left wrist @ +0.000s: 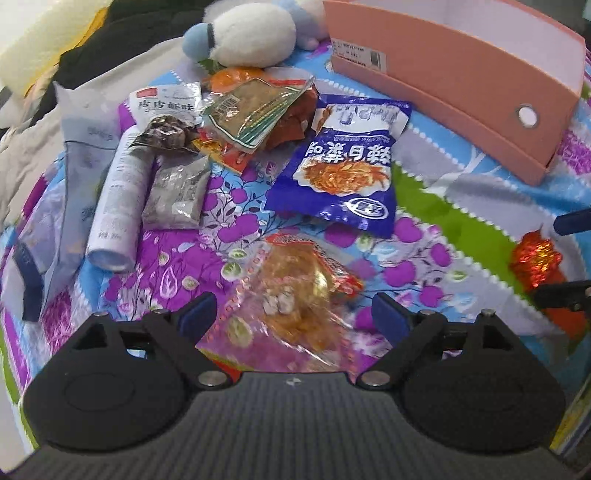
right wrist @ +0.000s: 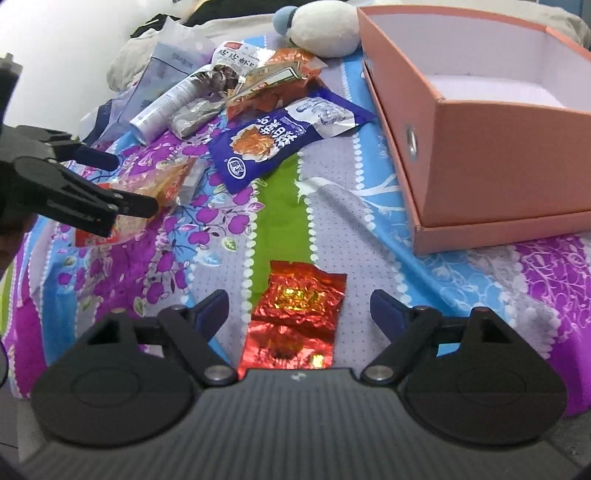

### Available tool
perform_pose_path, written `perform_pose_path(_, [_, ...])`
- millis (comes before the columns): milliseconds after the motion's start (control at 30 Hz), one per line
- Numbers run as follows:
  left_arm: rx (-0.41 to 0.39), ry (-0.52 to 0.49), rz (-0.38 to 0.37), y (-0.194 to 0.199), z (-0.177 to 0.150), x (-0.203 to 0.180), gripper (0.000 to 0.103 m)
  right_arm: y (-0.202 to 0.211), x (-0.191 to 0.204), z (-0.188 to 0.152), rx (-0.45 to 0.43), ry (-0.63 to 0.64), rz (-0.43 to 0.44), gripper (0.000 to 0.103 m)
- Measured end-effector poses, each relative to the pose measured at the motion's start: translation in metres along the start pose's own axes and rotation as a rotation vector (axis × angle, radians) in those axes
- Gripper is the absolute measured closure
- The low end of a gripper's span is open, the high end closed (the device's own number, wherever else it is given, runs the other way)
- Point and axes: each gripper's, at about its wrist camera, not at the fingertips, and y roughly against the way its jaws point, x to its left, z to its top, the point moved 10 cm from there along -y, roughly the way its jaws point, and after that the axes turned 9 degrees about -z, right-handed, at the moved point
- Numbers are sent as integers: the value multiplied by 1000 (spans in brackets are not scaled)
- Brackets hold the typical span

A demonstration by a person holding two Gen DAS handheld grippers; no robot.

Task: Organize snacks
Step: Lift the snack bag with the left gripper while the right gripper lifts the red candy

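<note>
1. Here we worked over a bedsheet printed with purple flowers, blue bands and a green stripe, and we took the open salmon-pink cardboard box as our landmark.
2. Our left gripper stood with its blue-padded jaws wide apart and gripped nothing; a clear crinkly snack packet with red edges and orange contents lay flat on the sheet between and just beyond the pads, well to the left of the box.
3. Our right gripper was likewise spread wide and empty; a shiny red foil sachet lay on the sheet between its fingers, in front of the box's near corner and apart from it.
4. A blue foil noodle-snack bag with white lettering lay just left of the box's long side, not touching it.
5. Farther left of the box sat a loose heap: a green-and-gold transparent packet, a white packet with a red corner label, a dark foil wrapper, a silvery grey sachet and a white cylindrical tube lying on its side.
6. Beyond the heap, near the box's far end, rested a white and pale-blue plush toy.
7. In the right wrist view the box showed only its bare white interior; every snack lay outside it.
</note>
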Motion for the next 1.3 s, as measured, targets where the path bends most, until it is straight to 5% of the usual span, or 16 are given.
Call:
perform_pose_path(67, [11, -18, -18, -10, 0, 5, 10, -4, 1, 3, 13, 3, -13, 32])
perform_pose_path(267, [14, -55, -41, -35, -3, 16, 10, -17, 3, 4, 54, 53, -58, 41])
perform_pose_path(500, [-11, 91, -114, -49, -14, 26, 12, -21, 7, 3, 57, 99, -84, 45])
perform_pose_path(867, [-87, 214, -89, -21, -19, 9, 63, -13, 6, 7, 31, 109, -71, 46])
perform_pose_path(1300, [-244, 555, -86, 55, -45, -24, 77, 29, 12, 14, -73, 124, -32, 46])
